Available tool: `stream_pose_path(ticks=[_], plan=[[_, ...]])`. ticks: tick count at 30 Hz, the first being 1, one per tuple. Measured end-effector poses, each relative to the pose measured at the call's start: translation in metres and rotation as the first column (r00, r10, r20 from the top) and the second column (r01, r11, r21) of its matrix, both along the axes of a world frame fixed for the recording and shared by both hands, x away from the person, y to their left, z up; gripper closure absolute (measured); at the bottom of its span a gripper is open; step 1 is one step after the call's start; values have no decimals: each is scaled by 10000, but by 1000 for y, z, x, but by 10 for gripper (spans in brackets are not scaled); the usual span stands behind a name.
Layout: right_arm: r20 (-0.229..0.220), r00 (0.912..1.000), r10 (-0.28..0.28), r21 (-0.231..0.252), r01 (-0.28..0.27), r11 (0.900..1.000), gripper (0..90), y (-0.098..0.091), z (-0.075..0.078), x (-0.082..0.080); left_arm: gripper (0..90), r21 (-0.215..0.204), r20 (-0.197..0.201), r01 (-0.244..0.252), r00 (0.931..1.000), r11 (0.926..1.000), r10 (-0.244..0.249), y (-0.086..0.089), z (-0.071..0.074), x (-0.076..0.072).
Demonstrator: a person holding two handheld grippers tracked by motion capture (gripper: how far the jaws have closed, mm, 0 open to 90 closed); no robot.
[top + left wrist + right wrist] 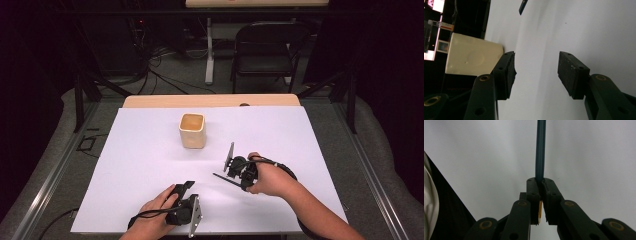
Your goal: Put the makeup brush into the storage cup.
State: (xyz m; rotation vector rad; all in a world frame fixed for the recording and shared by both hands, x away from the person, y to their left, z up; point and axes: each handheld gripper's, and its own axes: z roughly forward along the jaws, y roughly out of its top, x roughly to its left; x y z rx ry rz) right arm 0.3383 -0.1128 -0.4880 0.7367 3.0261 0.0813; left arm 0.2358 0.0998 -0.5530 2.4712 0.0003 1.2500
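Pinching a dark pencil (540, 150), right gripper (540, 182), cream cup (192, 130) well apart

Pencil (540, 150) far end: cut off by the right gripper view's top edge.
Cup (472, 55) interior: hidden in the left gripper view.
Pencil tip: too small from above.

We see one standing obstacle on the white table (150, 150): the cream cup (192, 130), upright toward the far middle, with bare surface all round it. The right gripper (231, 176) sits near-right with a dark pencil (225, 180) clamped in its jaws and sticking out leftward, low over the table, partly barring the gap toward the left gripper (184, 188). The left gripper's jaws stand apart with nothing between; straight ahead of them we see bare table, the cup off to one side.
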Motion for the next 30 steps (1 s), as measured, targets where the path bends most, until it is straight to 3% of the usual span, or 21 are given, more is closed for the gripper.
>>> stream_pose_path(ticks=[17,29,30], plan=[[-33,10000,75,24,-75,10000,841,9,3,-1,516,678,705,272,9970,9973,-320,-15,1,-4],[-194,9998,44,-34,-45,10000,841,15,4,-1,546,837,977,467,9937,9954,-548,-26,2,-5],[-194,9998,44,-34,-45,10000,841,15,4,-1,546,669,942,487,9940,9966,-549,-27,1,-5]])
